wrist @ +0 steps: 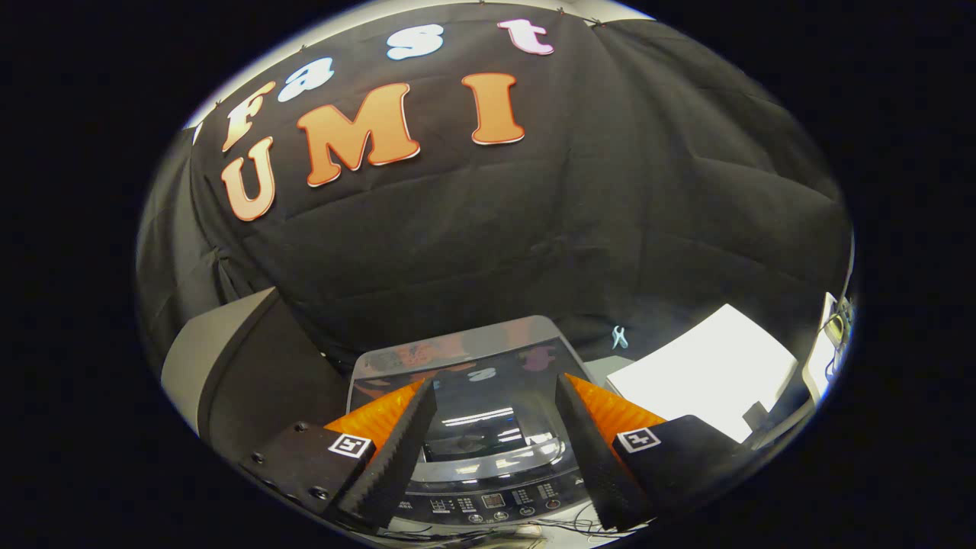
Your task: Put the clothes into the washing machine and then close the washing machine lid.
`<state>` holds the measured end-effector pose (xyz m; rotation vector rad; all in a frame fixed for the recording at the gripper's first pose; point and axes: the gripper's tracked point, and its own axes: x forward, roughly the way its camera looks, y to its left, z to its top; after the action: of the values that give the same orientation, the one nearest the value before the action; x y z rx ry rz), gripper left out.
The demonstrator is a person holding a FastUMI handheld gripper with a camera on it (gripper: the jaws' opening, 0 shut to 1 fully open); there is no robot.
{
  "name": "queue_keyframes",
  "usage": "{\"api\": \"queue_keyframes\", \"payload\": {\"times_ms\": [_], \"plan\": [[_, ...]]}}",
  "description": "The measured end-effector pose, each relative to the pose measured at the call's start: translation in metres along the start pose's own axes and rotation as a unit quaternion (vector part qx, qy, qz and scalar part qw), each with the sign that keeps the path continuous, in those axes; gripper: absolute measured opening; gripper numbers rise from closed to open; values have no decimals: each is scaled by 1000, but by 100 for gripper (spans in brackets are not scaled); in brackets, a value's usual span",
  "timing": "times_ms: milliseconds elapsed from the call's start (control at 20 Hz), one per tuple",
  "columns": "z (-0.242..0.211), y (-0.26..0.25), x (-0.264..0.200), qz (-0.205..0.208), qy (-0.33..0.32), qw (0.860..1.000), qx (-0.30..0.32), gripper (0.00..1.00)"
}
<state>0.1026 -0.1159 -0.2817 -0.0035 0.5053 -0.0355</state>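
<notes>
Since the washing machine lid (465, 385) is already lying flat and shut just beyond the gripper (496, 396), looking pretty much done: fingers spread apart, gripping nothing, clothes presumably sitting inside.

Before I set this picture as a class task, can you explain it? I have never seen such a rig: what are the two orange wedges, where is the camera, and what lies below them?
The camera rides on a hand-held gripper and looks forward along its two fingers, the orange wedges with dark ribbed pads. The fingers stand apart and hold nothing. Just beyond and below them is a top-loading washing machine; its glass lid looks shut, with the button panel nearer the camera. Beside it are a grey box and a white surface. Black cloth forms the booth's wall.
</notes>
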Motion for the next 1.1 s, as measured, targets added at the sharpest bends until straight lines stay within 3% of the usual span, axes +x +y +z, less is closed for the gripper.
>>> {"api": "queue_keyframes", "payload": {"times_ms": [300, 1100], "plan": [[34, -13, -37, -36, -38, 999, -2, 100], [146, 7, -121, -50, -127, 991, 0, 100]]}}
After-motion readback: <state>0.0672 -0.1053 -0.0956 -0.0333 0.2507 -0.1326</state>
